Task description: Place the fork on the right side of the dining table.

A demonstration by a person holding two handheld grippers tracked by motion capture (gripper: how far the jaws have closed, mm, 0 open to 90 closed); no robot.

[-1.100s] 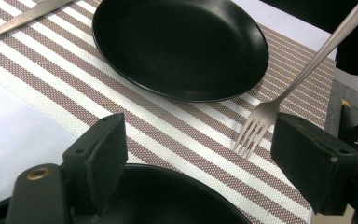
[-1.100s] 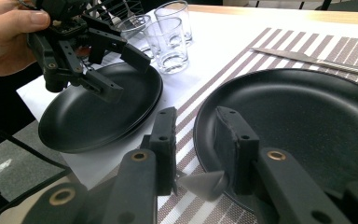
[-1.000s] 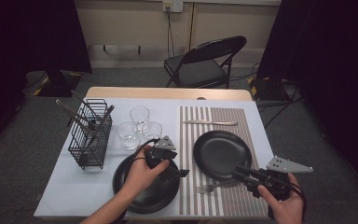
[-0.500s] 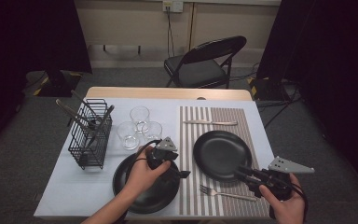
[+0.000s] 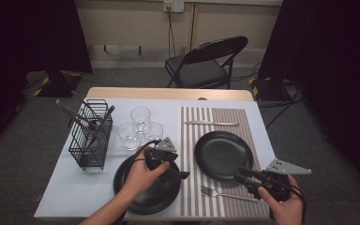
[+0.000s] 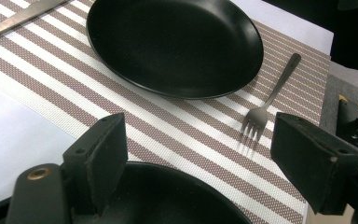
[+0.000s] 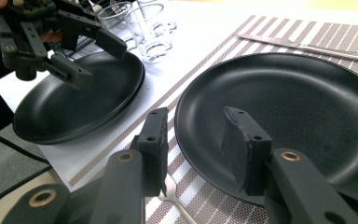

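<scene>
R gripper [image 5: 242, 176] sits at the near right corner of the striped placemat [image 5: 215, 119], jaws partway apart & have just been opening; nothing between the pads. In the right gripper view the gap frames the near rim of the black plate on the mat [image 7: 279, 112], w/ the fork handle [image 7: 177, 198] lying on the mat just under the jaws, not gripped. From the high view the fork [image 5: 227, 193] lies flat on the mat's near edge, tines toward the person's left, just in front of that plate [image 5: 222, 154], apart from it.

L gripper [image 5: 180, 176] hovers over the right edge of the other black plate [image 5: 145, 192] on the white cloth, jaws wide apart, holding nothing; left gripper view shows the fork tines [image 6: 254, 126] on the mat beyond.

Knife [image 5: 212, 123] lies across the mat's far end. Three clear glasses [image 5: 140, 126] stand beside a black wire caddy [image 5: 91, 138] w/ utensils
</scene>
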